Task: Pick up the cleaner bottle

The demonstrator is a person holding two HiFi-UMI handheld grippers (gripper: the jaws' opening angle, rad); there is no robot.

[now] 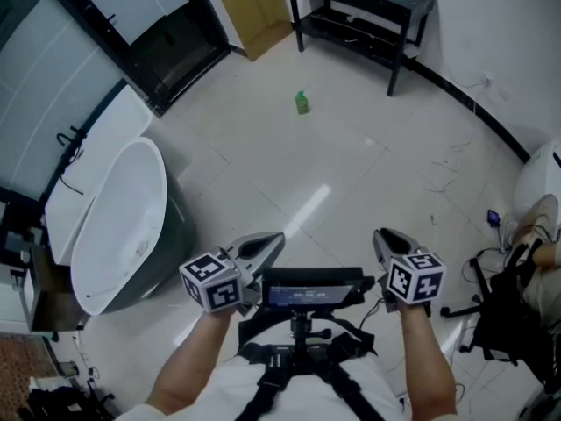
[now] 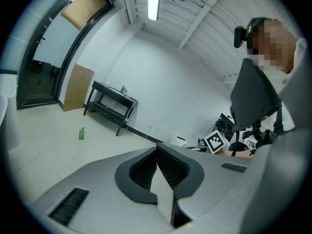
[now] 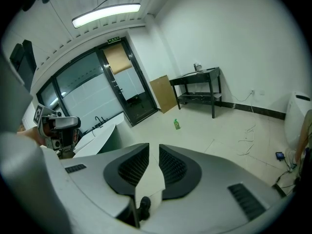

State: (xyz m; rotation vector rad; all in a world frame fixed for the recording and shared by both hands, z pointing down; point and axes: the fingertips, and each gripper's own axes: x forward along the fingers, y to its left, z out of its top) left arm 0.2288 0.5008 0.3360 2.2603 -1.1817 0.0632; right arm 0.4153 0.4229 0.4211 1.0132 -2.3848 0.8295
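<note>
Two empty grippers — left gripper [image 1: 279, 238] closed, right gripper [image 1: 379, 235] slightly apart — aimed at the cleaner bottle [image 1: 302, 103], well apart, before the black table [image 1: 359, 7]; presumably lining up an approach.

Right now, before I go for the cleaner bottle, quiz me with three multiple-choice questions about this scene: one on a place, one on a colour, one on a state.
1. Where is the cleaner bottle? A on the floor; B on a chair; C in a box.
2. Its colour? A red; B green; C blue.
3. The left gripper is: A shut on the bottle; B wide open; C shut, empty.
Answers: 1 A, it stands on bare tiles; 2 B, its body is green; 3 C, the jaw tips meet with nothing between.
</note>
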